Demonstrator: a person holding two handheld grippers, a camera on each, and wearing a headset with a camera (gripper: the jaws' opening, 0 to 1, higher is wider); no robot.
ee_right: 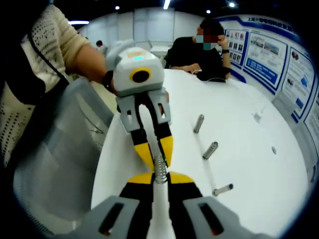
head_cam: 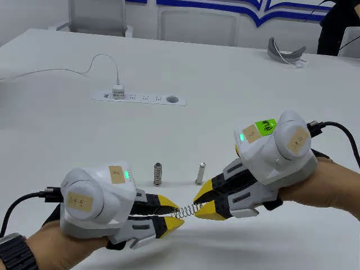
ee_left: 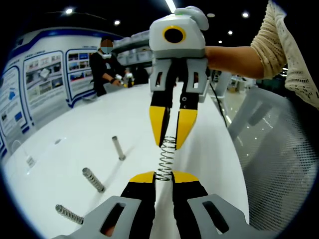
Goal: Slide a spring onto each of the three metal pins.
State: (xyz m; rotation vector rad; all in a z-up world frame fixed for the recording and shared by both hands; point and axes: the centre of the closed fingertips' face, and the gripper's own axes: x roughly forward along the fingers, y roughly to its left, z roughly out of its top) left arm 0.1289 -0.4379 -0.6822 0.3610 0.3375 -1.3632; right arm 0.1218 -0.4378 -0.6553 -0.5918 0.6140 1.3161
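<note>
Together, left claw (head_cam: 180, 213) and right claw (head_cam: 197, 205) each clamped on one end of a spring (head_cam: 188, 210)

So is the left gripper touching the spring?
Touching. The left gripper view shows the spring with one end pinched between the jaws of the left gripper; the right gripper clamps its other end.

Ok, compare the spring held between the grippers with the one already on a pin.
The held spring lies roughly level above the table, gripped at its ends by the left gripper and right gripper; the pinned spring stands upright, untouched. The held spring's coils look spread; the pinned spring's look packed. Both are metal coils.
</note>
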